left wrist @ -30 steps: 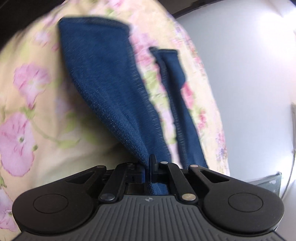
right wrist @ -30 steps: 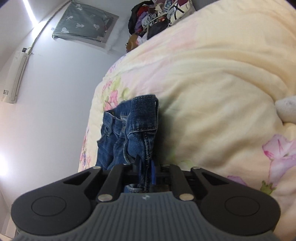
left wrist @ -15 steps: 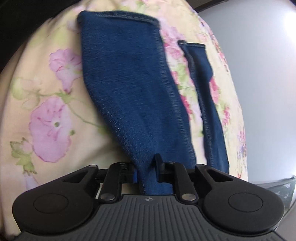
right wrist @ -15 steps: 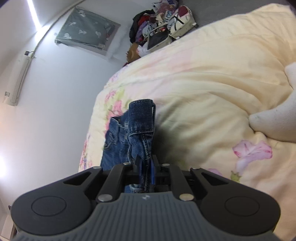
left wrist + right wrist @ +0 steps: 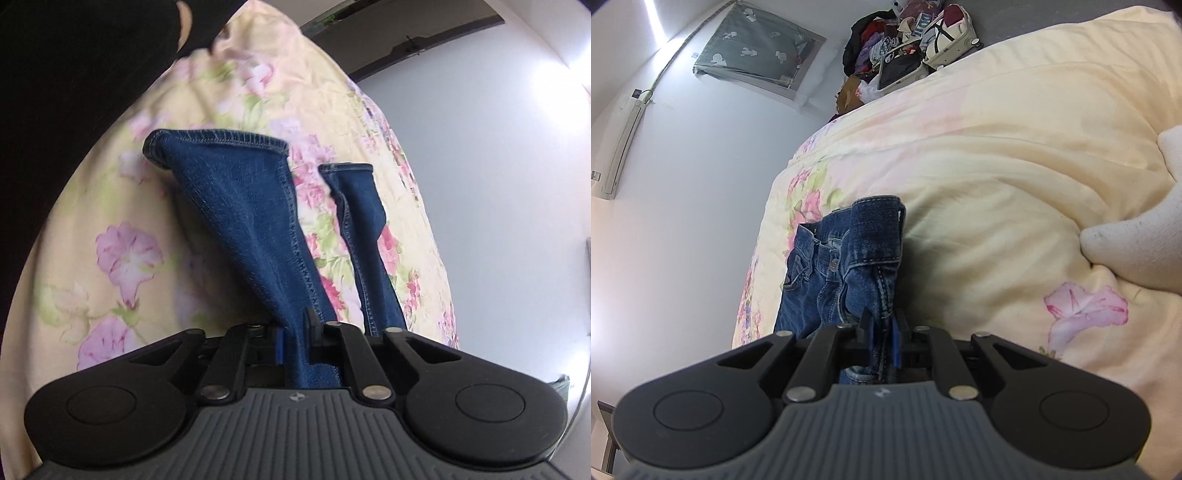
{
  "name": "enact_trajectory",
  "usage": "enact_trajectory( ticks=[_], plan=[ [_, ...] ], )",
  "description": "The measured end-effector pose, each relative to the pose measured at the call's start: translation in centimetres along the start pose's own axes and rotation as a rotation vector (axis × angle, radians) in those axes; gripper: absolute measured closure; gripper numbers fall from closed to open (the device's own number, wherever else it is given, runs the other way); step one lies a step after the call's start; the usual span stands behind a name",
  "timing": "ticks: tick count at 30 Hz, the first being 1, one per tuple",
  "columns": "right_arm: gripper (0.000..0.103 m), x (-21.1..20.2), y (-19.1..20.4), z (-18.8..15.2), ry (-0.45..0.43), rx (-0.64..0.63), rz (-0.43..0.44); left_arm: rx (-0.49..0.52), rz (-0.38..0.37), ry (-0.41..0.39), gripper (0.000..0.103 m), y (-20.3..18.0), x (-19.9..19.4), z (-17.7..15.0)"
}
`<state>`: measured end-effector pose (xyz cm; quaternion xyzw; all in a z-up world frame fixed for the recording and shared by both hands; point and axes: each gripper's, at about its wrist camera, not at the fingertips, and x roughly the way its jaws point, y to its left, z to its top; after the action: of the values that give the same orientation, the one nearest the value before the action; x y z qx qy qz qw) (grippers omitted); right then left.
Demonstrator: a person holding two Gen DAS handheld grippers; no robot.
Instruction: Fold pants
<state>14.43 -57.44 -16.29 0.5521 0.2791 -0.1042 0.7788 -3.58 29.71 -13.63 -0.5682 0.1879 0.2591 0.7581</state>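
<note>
Left tool: jaws drawn narrow and clamped on blue denim, a bunched fold of one leg of the jeans pinched between them. From the tool that leg runs up toward 11 o'clock, widening to its stitched hem, which lies flat on the floral quilt. The second leg lies just beside it at 1 o'clock, narrower in view, its hem also on the quilt; a strip of pink-flowered fabric shows between the two legs. A dark sleeve fills the 10 o'clock corner. A pale wall stands beyond the quilt's edge at 3 o'clock.

Right tool: jaws likewise narrow, gripping the waist end of the jeans along a double-stitched seam. Directly ahead at 12 o'clock the waistband is folded over and stands raised off the bed; to its left, at 11 o'clock, the fly, a metal button and a front pocket are visible — this part rests on the quilt near its wall-side edge. A white soft object presses into the quilt at 3 o'clock; its kind cannot be told. At 12 o'clock, past the bed, a heap of clothes and bags sits against the wall. A grey patterned curtain hangs at 11 o'clock — an air conditioner is mounted at 10 o'clock.
</note>
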Motion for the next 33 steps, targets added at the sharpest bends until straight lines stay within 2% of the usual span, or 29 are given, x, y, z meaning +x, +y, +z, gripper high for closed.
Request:
enact_trajectory(
  ticks=[3,8,19,21,24,29,33],
  plan=[
    [0.099,-0.1,0.6,0.0,-0.005,-0.031,-0.002,0.022,0.014,0.002,0.1,-0.8,0.0,0.6],
    [0.099,-0.4,2.4,0.4,-0.01,-0.046,0.038,0.053,-0.01,0.02,0.1,-3.4,1.1,2.0],
    [0.099,1.4,9.1,2.2,0.0,-0.003,0.159,0.184,-0.055,0.039,0.1,-13.9,6.4,4.9],
    [0.099,2.5,10.6,2.8,0.003,-0.004,0.168,0.2,-0.063,0.046,0.1,-16.0,7.8,5.5],
    [0.099,4.7,13.8,3.7,0.011,-0.019,0.18,0.167,-0.068,0.077,0.1,-18.6,10.8,6.9],
    [0.099,10.5,20.2,4.9,0.024,-0.059,0.16,0.194,0.008,0.095,0.1,-23.0,17.2,8.5],
    [0.099,17.4,25.0,5.7,0.013,-0.076,0.112,0.205,0.064,0.099,0.1,-25.1,22.4,9.6]
  ],
)
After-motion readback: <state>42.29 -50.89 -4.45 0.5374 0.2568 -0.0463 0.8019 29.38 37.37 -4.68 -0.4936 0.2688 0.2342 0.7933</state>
